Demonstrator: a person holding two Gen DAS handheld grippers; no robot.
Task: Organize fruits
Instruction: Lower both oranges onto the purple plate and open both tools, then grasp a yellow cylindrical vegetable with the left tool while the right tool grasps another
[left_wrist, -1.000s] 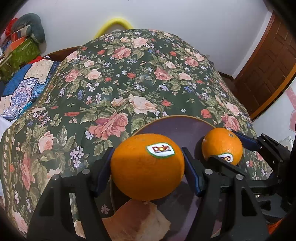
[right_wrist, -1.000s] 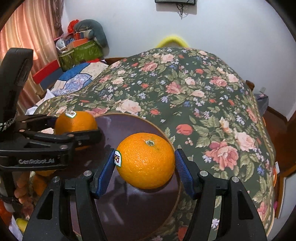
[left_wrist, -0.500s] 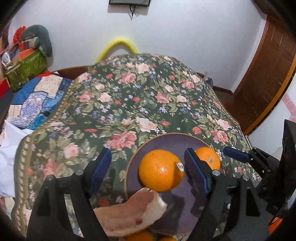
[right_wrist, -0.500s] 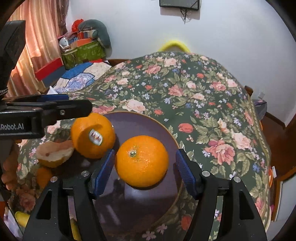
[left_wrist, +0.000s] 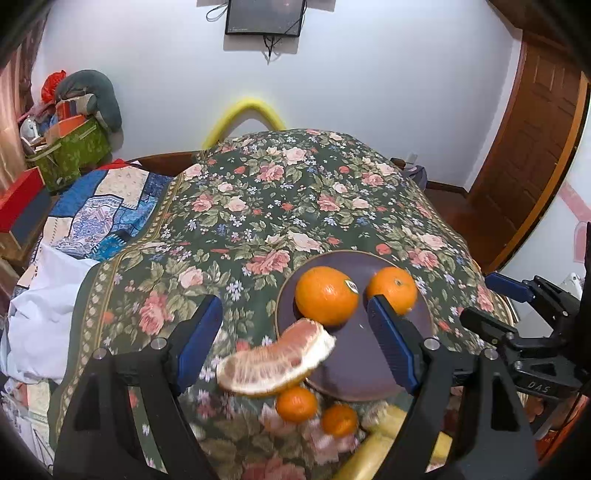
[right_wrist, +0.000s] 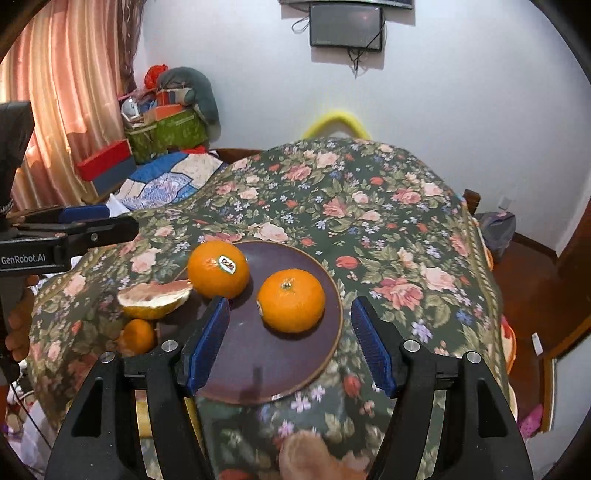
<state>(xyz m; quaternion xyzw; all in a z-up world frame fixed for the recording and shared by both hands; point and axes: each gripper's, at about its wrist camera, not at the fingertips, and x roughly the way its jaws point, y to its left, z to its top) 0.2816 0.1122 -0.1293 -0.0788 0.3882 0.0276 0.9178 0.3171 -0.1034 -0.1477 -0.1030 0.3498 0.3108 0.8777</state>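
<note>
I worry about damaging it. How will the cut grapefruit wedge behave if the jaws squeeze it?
The grapefruit wedge shows soft exposed pulp, so it would probably crush or drip. Its curved rind seems likely to rock. It overhangs the plate rim, so it may tip.

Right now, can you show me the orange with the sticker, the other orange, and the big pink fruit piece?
sticker orange (right_wrist: 216, 271), right wrist view, on its peel.
other orange (right_wrist: 291, 300), right wrist view, its middle.
pink fruit piece (left_wrist: 275, 363), left wrist view, its flesh.

Orange oranges (right_wrist: 291, 300) on dark purple plate (right_wrist: 258, 365); dark green, pink-rose floral tablecloth (right_wrist: 369, 206); blue pads (right_wrist: 207, 345) on black grippers.
</note>
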